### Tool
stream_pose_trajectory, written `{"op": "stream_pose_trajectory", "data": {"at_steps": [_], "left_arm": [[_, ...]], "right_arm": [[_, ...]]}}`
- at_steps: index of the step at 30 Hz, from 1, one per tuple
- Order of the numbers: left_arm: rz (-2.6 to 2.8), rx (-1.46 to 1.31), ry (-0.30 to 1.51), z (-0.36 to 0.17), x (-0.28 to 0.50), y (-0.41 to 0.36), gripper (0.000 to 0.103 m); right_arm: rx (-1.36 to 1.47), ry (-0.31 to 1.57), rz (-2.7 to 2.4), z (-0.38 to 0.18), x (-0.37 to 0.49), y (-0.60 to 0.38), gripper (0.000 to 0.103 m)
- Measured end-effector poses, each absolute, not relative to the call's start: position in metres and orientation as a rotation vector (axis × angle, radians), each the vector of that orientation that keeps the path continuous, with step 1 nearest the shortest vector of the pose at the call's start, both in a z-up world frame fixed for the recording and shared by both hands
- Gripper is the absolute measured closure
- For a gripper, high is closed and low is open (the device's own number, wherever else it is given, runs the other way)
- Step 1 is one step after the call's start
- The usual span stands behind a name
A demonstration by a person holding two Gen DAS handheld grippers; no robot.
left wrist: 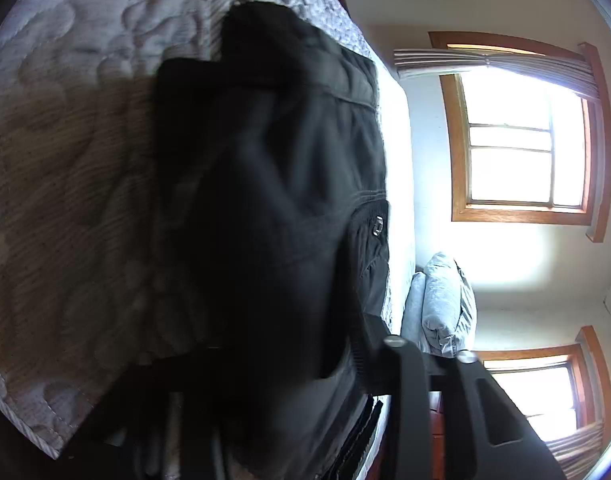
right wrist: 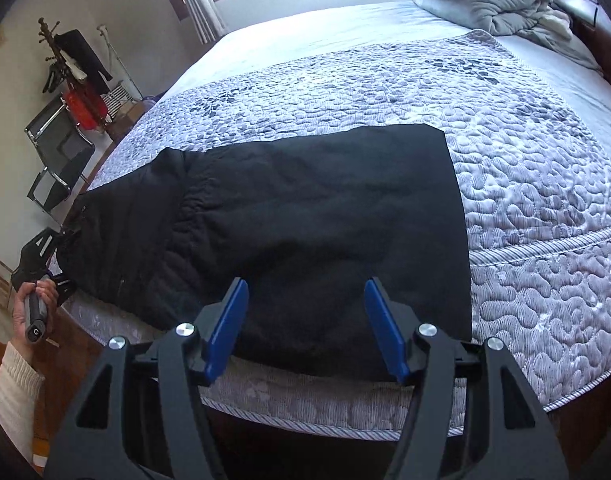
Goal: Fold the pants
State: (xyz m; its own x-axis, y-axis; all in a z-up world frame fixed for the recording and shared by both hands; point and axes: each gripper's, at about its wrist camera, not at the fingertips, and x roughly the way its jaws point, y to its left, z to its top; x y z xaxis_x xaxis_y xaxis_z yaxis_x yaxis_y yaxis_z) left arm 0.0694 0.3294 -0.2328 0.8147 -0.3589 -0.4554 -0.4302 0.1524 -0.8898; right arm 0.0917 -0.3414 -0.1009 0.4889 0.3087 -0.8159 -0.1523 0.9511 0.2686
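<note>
Bedroom quilt has the black pants near its front edge, my right gripper spread above them, left gripper seemingly pinching the waist, next fold coming.

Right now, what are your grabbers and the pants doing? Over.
Right gripper open over pants. Left gripper at pants' far end, grip unclear. Pants folded on quilt. Nothing in the way.

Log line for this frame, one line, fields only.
stage: pants folded on quilt | left gripper: at waist end, grip unclear | right gripper: open, holding nothing
</note>
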Motion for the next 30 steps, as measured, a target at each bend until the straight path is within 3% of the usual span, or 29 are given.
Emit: {"op": "stream_pose_trajectory", "data": {"at_steps": [4, 9, 15, 30], "left_arm": [[0.047, -1.477, 0.670, -0.240, 0.066, 0.331, 0.081], [0.040, -1.443, 0.654, -0.223, 0.065, 0.330, 0.088], [0.019, -1.404, 0.609, -0.209, 0.064, 0.325, 0.089], [-0.090, -1.034, 0.552, -0.110, 0.061, 0.260, 0.088]], "right_arm": [[0.172, 1.035, 0.273, -0.105, 0.092, -0.344, 0.040], [0.184, 1.041, 0.261, -0.108, 0.094, -0.348, 0.039], [0.195, 1.033, 0.253, -0.106, 0.095, -0.354, 0.039], [0.258, 1.014, 0.217, -0.107, 0.088, -0.379, 0.038]]}}
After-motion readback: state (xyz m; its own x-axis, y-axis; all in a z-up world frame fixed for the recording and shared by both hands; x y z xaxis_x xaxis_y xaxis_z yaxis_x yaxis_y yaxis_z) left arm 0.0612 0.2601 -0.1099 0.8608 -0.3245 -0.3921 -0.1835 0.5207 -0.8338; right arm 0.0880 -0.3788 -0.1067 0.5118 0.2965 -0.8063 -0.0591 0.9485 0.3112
